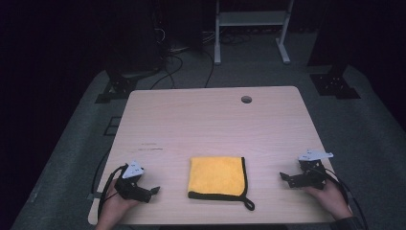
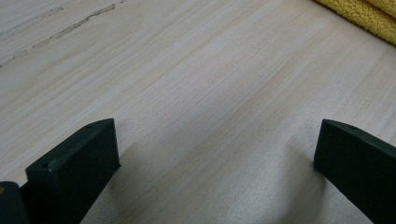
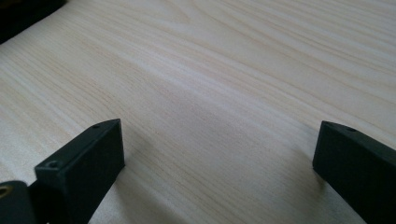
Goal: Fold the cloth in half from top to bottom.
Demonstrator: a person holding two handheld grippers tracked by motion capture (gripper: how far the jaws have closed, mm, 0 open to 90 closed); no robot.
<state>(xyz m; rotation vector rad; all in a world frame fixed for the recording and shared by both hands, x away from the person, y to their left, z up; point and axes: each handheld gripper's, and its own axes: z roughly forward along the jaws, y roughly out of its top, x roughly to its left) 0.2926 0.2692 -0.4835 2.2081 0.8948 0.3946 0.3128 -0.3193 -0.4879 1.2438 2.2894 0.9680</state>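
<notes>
- A yellow cloth (image 1: 217,176) lies folded flat on the wooden table (image 1: 210,120), near the front edge, in the middle.
- The cloth has a dark edge, and a small dark loop (image 1: 249,204) sticks out at its front right corner.
- The left gripper (image 1: 154,191) rests low on the table, to the left of the cloth and not touching it.
- Its jaws are wide apart, with bare wood between them.
- In the left gripper view, a bit of the cloth (image 2: 369,14) peeks in at the top right corner.
- The right gripper (image 1: 283,177) sits on the other side of the cloth, also apart from it.
- Its jaws are spread wide too and hold nothing.
- A round hole (image 1: 246,99) is in the far part of the table.
- The room behind is dark, so the things there are hard to make out; it may be a white stand (image 1: 251,19).
</notes>
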